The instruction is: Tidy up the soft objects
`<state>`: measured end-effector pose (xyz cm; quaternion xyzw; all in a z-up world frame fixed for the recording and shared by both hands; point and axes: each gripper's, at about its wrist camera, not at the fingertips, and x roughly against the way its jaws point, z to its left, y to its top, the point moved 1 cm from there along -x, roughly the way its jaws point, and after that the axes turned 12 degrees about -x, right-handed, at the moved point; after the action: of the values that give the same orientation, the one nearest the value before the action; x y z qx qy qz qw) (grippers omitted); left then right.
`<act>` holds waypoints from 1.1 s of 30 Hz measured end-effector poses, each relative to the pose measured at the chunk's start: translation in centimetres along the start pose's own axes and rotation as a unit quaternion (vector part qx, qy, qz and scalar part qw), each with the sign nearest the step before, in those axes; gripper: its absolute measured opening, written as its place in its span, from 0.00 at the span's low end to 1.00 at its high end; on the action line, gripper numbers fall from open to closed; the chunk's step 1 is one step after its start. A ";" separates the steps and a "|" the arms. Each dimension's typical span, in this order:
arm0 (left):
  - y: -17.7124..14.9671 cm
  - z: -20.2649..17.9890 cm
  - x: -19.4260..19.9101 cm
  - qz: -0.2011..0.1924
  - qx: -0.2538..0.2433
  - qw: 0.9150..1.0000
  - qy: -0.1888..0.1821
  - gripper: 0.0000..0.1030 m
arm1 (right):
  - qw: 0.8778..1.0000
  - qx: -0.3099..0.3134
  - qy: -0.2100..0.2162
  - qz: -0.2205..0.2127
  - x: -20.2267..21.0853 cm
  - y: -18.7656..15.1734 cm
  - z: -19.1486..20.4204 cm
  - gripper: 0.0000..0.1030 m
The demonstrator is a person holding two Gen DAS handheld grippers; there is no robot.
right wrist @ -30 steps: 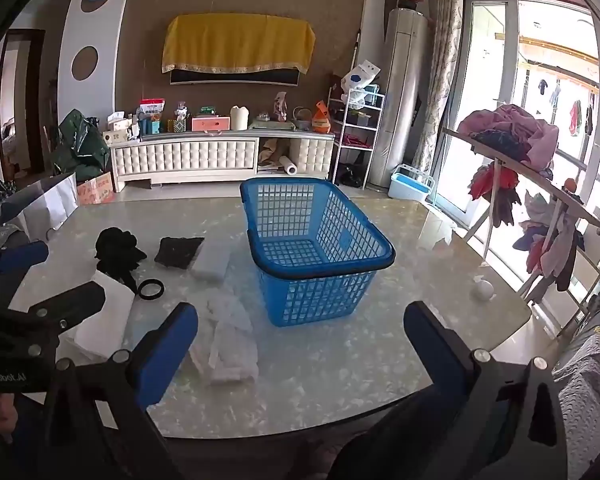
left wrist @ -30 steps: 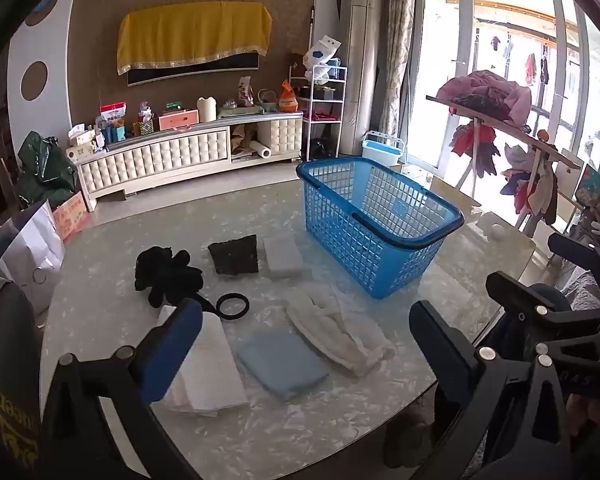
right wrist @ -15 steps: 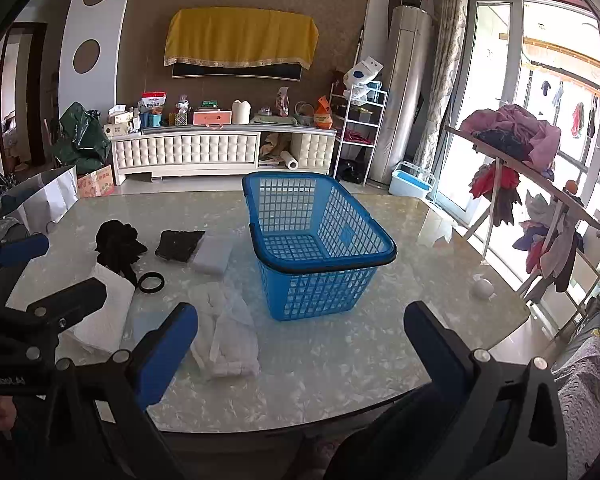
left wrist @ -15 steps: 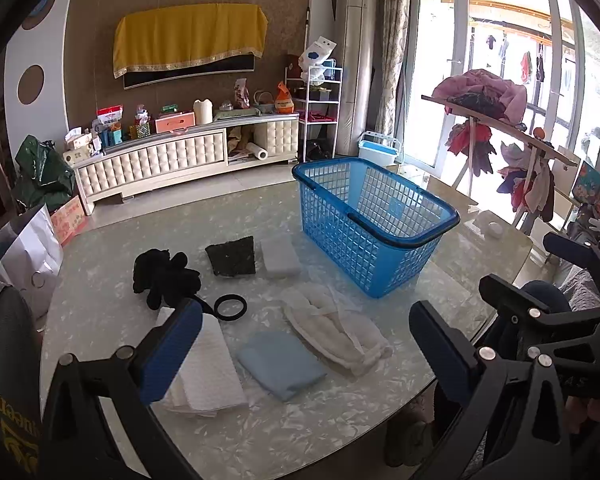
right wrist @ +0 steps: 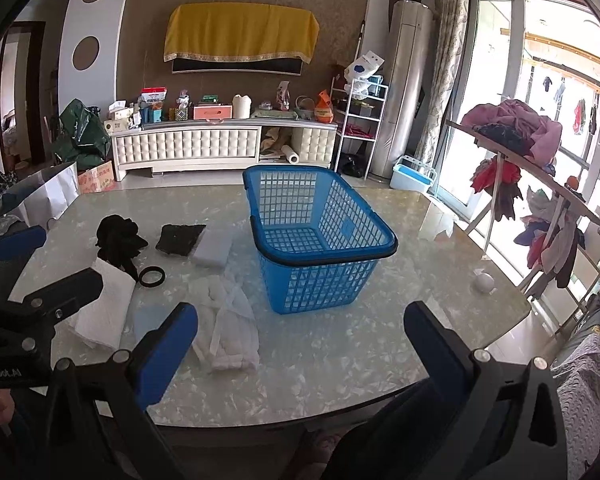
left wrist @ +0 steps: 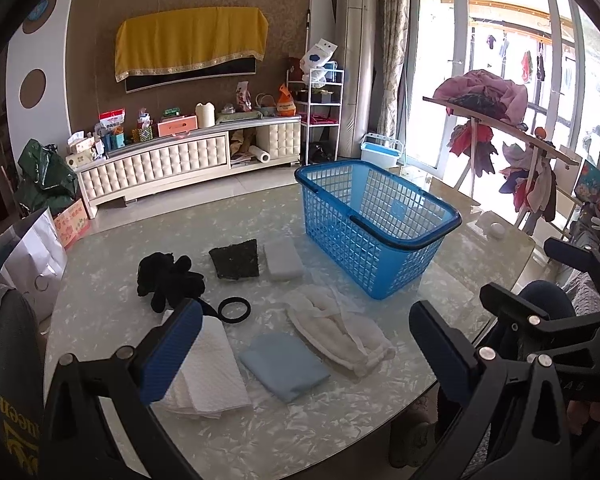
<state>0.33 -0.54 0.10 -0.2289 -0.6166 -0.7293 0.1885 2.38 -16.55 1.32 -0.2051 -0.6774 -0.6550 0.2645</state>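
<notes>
Soft cloths (left wrist: 284, 366) ahead on marble table (left wrist: 260, 432), blue basket (left wrist: 376, 228) beyond, left gripper (left wrist: 300, 354) spread wide, empty, right gripper (right wrist: 300, 348) spread wide, empty, touching nothing

Both views are bright, lit by daylight from the glass doors (left wrist: 440, 80) at right, which are overexposed to near white. The glossy bench (right wrist: 340, 352) carries pale glare on its right side; shadows beneath the blue basket (right wrist: 316, 240) are faint. Strong fisheye curvature bends walls and frames, with black vignetting in the corners. Focus is sharp mid-scene; each gripper appears slightly soft.
</notes>
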 end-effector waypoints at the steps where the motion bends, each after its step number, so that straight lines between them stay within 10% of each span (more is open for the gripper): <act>1: 0.0 0.0 0.0 0.000 -0.001 1.000 0.001 1.00 | 1.000 0.001 0.000 0.000 0.0 0.0 0.1 1.00; 33: -0.3 -0.6 0.6 -0.005 -0.020 1.000 -0.005 1.00 | 1.000 0.009 -0.001 0.006 0.3 -0.1 0.4 1.00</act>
<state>-0.43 -1.12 0.10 -0.2336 -0.6039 -0.7411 0.1773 2.07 -16.19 1.39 -0.2073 -0.6820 -0.6473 0.2699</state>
